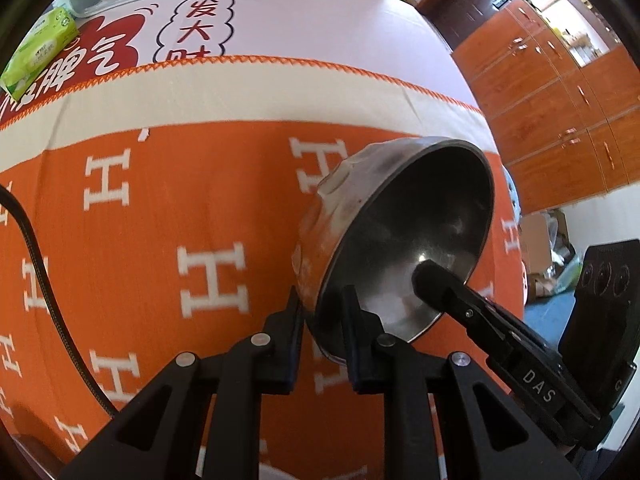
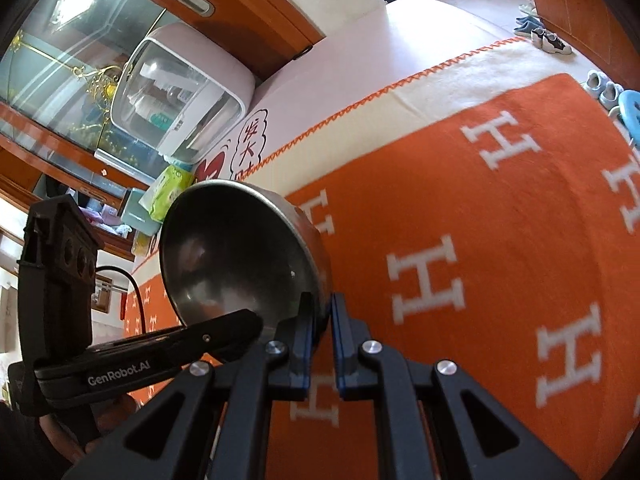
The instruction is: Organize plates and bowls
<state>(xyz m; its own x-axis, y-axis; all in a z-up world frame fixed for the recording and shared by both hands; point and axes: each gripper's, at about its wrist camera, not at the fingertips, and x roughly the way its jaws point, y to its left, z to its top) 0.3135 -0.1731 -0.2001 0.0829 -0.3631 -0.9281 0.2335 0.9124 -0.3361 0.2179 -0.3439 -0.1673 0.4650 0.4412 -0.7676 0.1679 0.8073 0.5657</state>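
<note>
A steel bowl (image 1: 420, 208) hangs tilted on its side above the orange blanket (image 1: 160, 200), held at two spots on its rim. My left gripper (image 1: 323, 300) is shut on the lower rim, one finger outside the wall and one inside. From the right, a finger of my right gripper (image 1: 440, 284) reaches into the bowl. In the right wrist view the bowl (image 2: 224, 248) opens toward the left, with my right gripper (image 2: 322, 302) shut on its near rim. The left gripper's finger (image 2: 224, 328) lies inside the bowl at lower left.
The blanket (image 2: 480, 220) with white H letters covers the surface; its cream border (image 1: 280, 92) has orange stitching. Beyond it lie a green tissue pack (image 1: 40, 52) and a white appliance (image 2: 180, 92). A black cable (image 1: 36, 248) runs at left. Wooden cabinets (image 1: 560, 100) stand at right.
</note>
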